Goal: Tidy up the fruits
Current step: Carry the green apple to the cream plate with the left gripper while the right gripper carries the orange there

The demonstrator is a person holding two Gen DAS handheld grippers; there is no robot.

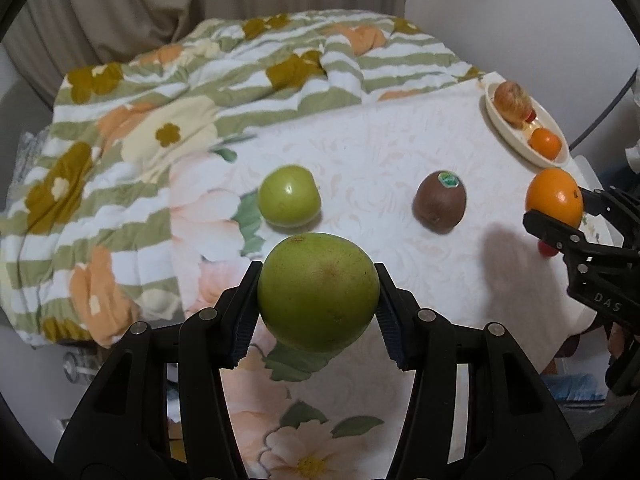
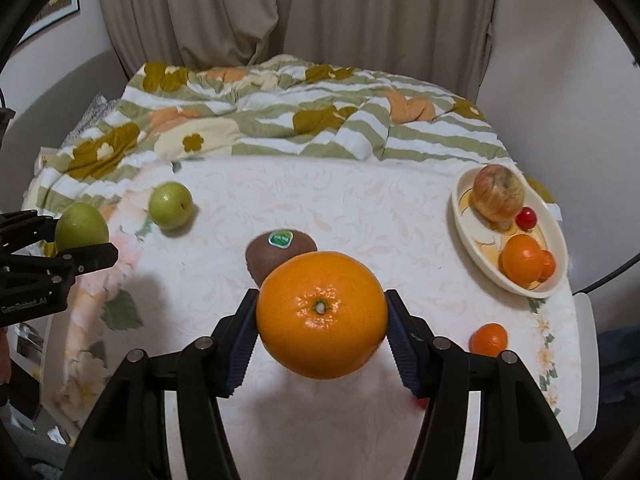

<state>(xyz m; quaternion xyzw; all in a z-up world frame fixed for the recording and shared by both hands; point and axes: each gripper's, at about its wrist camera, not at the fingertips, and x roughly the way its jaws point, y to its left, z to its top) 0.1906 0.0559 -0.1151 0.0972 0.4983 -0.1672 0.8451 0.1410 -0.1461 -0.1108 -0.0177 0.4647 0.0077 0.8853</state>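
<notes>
The left tool (image 1: 318,300) grips a green apple (image 1: 318,292); the right tool (image 2: 321,320) clamps an orange (image 2: 322,314). Carry both level to the dish (image 2: 466,216); lower gently beside the fruit there.

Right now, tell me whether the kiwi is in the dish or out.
Out. The kiwi sits on the tablecloth, apart from the dish.

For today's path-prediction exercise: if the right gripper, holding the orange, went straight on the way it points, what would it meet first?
Most likely the kiwi, directly beyond the orange held by the right gripper. Depth is unclear; it might pass above.
</notes>
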